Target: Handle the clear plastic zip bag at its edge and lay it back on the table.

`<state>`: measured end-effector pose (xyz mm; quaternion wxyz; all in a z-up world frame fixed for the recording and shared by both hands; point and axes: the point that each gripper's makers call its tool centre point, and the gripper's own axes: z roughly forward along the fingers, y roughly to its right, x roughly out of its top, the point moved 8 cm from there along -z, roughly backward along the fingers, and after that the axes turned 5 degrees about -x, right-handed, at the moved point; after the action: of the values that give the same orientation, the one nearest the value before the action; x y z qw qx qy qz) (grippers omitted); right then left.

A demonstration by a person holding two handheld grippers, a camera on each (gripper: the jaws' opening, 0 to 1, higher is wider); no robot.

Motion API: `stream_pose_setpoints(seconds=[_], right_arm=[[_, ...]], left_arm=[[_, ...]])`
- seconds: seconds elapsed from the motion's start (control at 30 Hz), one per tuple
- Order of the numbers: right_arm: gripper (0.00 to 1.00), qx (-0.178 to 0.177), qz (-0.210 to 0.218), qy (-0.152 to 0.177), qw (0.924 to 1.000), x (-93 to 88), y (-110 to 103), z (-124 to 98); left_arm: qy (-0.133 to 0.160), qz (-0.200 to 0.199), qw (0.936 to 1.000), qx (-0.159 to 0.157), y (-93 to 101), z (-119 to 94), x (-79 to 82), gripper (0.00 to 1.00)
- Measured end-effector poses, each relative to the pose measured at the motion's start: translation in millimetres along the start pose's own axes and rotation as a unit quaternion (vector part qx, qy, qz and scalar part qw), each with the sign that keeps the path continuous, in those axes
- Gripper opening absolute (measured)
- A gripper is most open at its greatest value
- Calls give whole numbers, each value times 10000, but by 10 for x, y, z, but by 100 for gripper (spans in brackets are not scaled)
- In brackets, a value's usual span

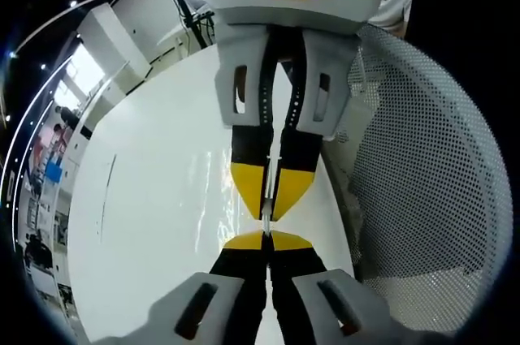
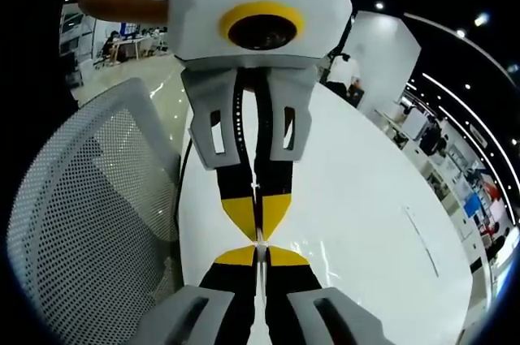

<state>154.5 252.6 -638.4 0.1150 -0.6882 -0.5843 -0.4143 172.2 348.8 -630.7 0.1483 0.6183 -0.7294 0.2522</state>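
While both grippers pinch the bag's (image 1: 203, 199) edge tip to tip, left gripper (image 1: 266, 241) and right gripper (image 2: 260, 249) clenched, lower evenly toward the worktop (image 1: 146, 231). Bag nearly invisible, seemingly draped flat; release together, clear of the mesh chair (image 1: 422, 166).

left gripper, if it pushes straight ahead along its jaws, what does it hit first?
Most likely the right gripper: its yellow tips face the left gripper nose to nose, nearly touching. A thin clear edge between them may be the zip bag; hard to confirm. Depth is unclear.
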Motion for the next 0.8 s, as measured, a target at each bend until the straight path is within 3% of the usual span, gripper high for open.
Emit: stream_pose_setpoints(seconds=[0.8], right_arm=[[0, -34, 10, -2, 10000, -5, 15, -12]], left_arm=[[3, -62, 10000, 34, -10, -40, -34, 0]])
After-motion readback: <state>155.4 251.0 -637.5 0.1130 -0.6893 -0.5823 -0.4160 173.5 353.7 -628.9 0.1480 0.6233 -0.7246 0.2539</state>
